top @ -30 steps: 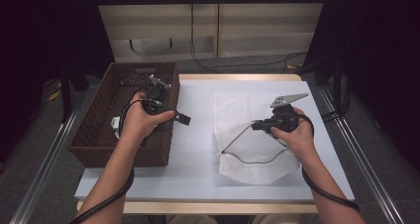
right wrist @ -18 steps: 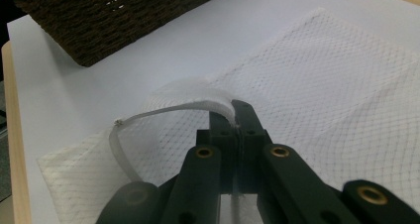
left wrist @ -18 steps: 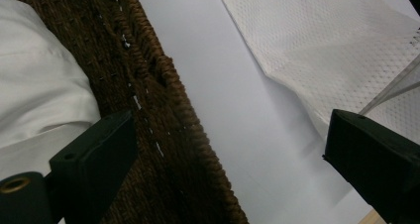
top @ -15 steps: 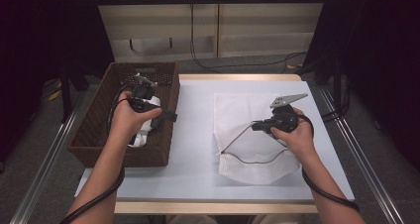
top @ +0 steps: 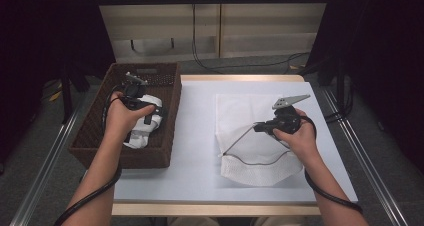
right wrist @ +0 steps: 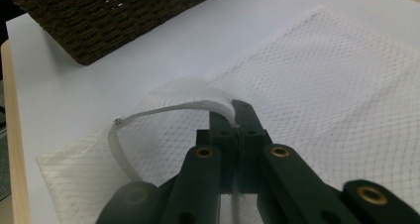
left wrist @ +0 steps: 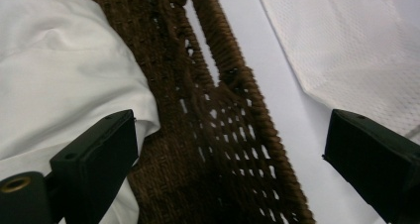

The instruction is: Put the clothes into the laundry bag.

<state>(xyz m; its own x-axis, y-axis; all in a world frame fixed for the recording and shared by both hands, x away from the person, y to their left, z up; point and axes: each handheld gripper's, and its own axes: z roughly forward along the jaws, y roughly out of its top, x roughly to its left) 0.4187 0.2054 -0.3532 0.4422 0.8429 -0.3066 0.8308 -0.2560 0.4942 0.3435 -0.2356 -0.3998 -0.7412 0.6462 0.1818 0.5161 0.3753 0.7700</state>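
- High view: my left gripper (top: 134, 97) has gone from the basket's (top: 90, 131) table-side edge to over its inside, above the white cloth (top: 145, 123) lying in there. Looks like I'm lining up to pick that cloth.
- High view: my right gripper (top: 260, 127) hasn't shifted; it sits over the mesh bag (top: 250, 108) spread flat on the table (top: 195, 151), well apart from the basket. It's lifting the bag's rim, so the mouth (top: 240, 151) gapes twd the basket. Reads as: bag held ready, cloth goes in next.
- Left gripper view: jaws stand wide, nothing btwn the pads. Left jaw's tip is right at the cloth's (left wrist: 59, 75) edge; can't tell if it's touching. The other jaw hangs over bare table past the basket wall (left wrist: 218, 149). The bag (left wrist: 356, 50) shows top right. The high view hides this gap behind my hand.
- Right gripper view: jaws pinched tight on the bag's white hem strip (right wrist: 163, 110), which arches up off the netting (right wrist: 346, 95). The basket corner (right wrist: 114, 21) sits beyond. The pinch itself is too small to make out from above; here it's plain.
- Next, prob: drop the left jaws onto the cloth and close, w/o snagging the wicker.
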